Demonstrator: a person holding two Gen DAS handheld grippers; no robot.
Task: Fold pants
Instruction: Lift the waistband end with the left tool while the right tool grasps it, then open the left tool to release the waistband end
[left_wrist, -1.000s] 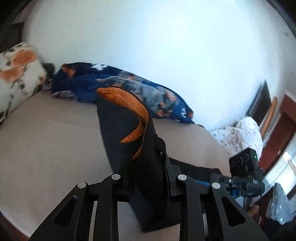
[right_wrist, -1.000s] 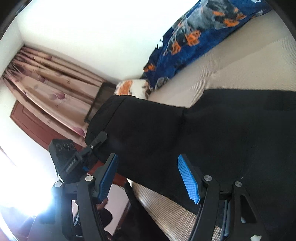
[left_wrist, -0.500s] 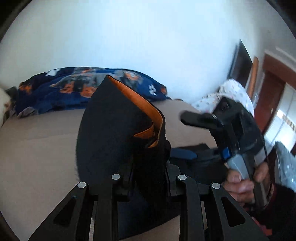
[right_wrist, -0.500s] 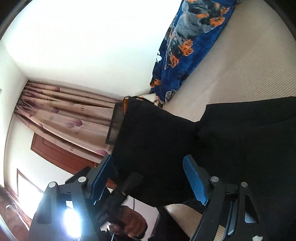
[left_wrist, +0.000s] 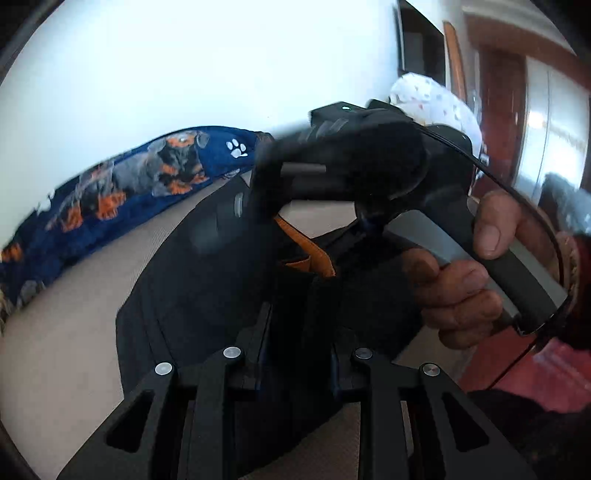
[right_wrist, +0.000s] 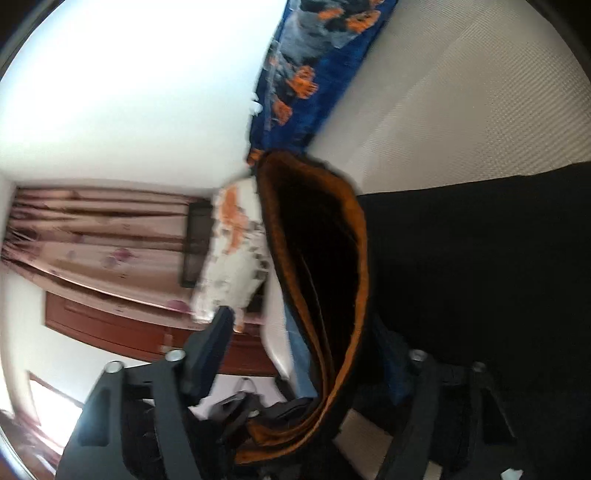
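Note:
The black pants (left_wrist: 207, 280) with an orange-lined waistband (left_wrist: 314, 254) lie partly on the beige bed. My left gripper (left_wrist: 297, 332) is shut on a bunch of the black cloth near the waistband. The right gripper's body (left_wrist: 351, 162), held by a hand, fills the upper right of the left wrist view. In the right wrist view my right gripper (right_wrist: 306, 343) is open, and the orange-lined waistband (right_wrist: 317, 280) stands between its fingers; the rest of the pants (right_wrist: 480, 258) spreads to the right.
A blue dog-print blanket (left_wrist: 122, 192) lies along the white wall; it also shows in the right wrist view (right_wrist: 314, 66). A floral pillow (right_wrist: 232, 251), pink curtains (right_wrist: 92, 229) and a white dotted bundle (left_wrist: 432, 99) are around the beige mattress (right_wrist: 461, 110).
The left gripper has carried the waistband toward the right gripper. The right gripper has come close, and the waistband now sits between its open fingers.

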